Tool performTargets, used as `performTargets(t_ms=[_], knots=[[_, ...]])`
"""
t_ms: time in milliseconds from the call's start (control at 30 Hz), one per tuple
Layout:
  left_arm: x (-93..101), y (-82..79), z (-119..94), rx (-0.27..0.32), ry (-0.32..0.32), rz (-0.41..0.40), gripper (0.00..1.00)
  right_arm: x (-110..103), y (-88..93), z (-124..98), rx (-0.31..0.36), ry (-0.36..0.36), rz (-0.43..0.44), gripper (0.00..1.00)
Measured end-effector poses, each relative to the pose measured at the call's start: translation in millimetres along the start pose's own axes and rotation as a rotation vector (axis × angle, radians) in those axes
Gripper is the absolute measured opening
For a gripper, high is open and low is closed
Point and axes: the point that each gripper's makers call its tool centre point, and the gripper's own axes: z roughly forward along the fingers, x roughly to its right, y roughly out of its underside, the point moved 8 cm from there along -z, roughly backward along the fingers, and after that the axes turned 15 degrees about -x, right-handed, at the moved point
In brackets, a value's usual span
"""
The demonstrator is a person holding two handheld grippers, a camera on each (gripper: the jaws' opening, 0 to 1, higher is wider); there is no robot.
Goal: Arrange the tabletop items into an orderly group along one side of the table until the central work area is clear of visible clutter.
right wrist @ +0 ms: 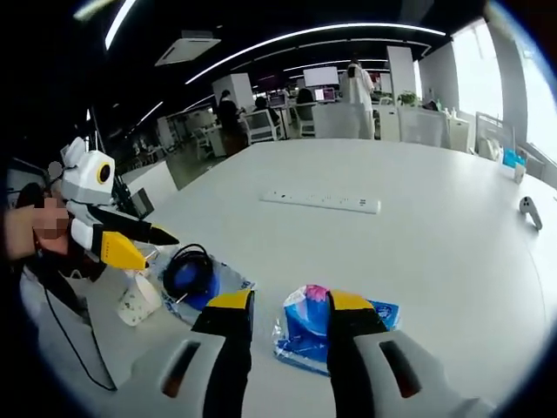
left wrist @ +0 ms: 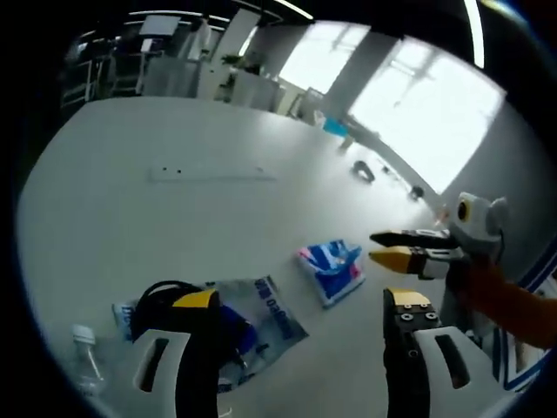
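On the white table [left wrist: 174, 139], two flat packets plus small clutter, all toward the near edge.

Left gripper view: left gripper [left wrist: 300, 326] jaws wide apart, nothing between them, hovering over the table. Just beyond the left jaw lies a clear plastic bag [left wrist: 261, 318] with blue print, crumpled, holding a dark blue round item with a black cable loop [left wrist: 165, 292] on top. A small clear bottle with white cap [left wrist: 84, 353] stands just beside the bag, nearer the table edge. Blue, white and pink packet [left wrist: 331, 270] lies flat, apart from the bag, between the two grippers. Right gripper [left wrist: 392, 248] comes in from the right, yellow-tipped jaws close together; cannot tell whether it pinches anything from here.

Right gripper view: right gripper [right wrist: 287, 326] jaws parted with a narrow gap, not gripping, the blue and pink packet [right wrist: 305, 326] directly below and beyond them. Clear bag with the blue disc [right wrist: 191, 279] sits left of it, bottle [right wrist: 137, 300] lying beside the bag. Left gripper [right wrist: 139, 244] enters from the left. White power strip [right wrist: 322, 202] lies mid-table, well apart from everything; a small grey controller-like object [right wrist: 529, 209] far right.
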Motion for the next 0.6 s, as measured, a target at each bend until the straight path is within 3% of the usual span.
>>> performTargets(t_ms=[600], knots=[[-38.7,10.1,-29.4,0.016,-0.054,-0.031,0.72,-51.2,-27.4,34.5,-0.009,-0.084,-0.074,0.29]])
